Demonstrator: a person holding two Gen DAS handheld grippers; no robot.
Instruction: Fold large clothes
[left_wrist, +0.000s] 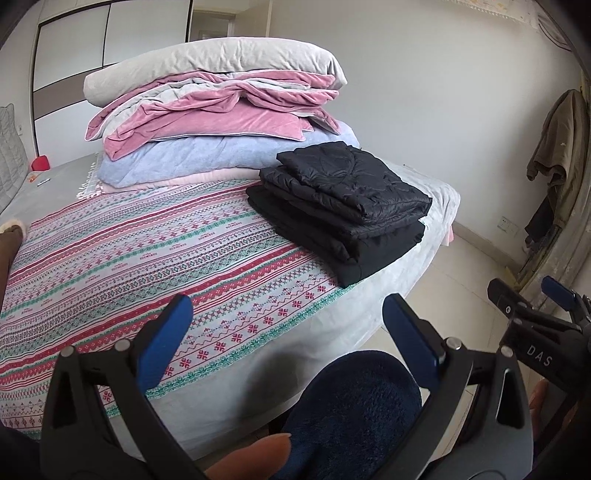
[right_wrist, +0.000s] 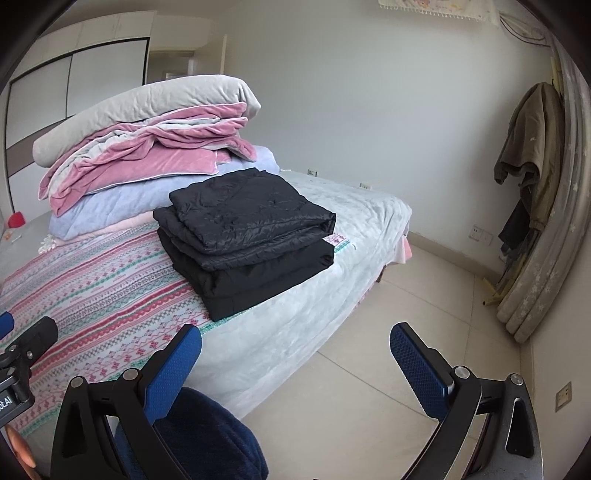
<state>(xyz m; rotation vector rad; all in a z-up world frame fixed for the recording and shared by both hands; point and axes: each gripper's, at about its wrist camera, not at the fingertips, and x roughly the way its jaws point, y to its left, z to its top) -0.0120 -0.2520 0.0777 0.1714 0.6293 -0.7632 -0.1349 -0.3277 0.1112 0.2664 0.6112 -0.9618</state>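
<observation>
Left gripper: fingers are being held wide apart, nothing gripped.
Right gripper: fingers are being held spread, nothing between them.
Folded black jacket: is being stacked at 12 o'clock on the patterned bedspread, touching the quilt pile.

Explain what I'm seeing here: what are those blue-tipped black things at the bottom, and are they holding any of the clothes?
Those are hand-held tongs, one per hand, each carrying a camera looking along its fingers. One picture is from the left tongs, the other from the right tongs. Both are open and hold nothing. On the bed lies a patterned sheet, with folded black clothes stacked on it. Behind them sits a pile of bedding. More garments hang by the wall.
</observation>
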